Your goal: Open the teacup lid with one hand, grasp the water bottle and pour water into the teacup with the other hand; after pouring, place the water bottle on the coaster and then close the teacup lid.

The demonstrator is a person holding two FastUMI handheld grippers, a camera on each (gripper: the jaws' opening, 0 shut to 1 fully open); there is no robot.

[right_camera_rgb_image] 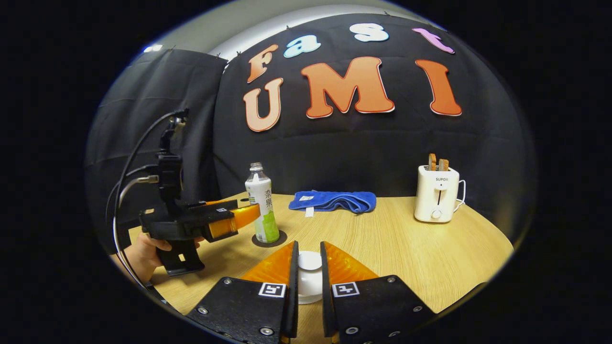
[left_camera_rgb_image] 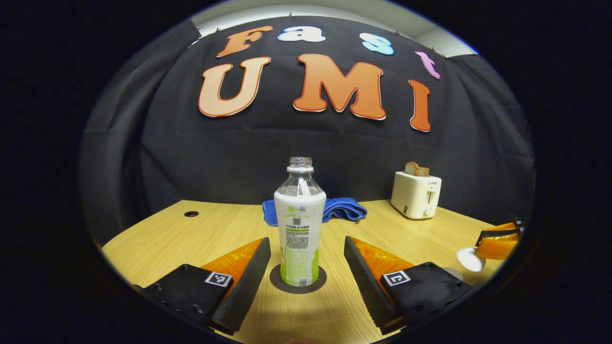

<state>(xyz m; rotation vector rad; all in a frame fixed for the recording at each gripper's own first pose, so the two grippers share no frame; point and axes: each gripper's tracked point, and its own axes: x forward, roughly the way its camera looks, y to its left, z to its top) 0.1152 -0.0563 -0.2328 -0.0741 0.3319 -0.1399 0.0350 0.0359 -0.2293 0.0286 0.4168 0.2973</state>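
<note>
Even overhead light, sharp centre, fisheye-bent edges.

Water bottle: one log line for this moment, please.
clear plastic water bottle: upright on dark round coaster, uncapped | left gripper: open, straddling bottle, not touching | right gripper: shut on white teacup lid | stage: lid not yet back on

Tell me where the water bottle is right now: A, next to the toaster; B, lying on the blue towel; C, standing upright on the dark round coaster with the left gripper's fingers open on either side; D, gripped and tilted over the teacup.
C: the water bottle stands upright on the coaster, and the left gripper is open, its fingers clear of it.
</note>
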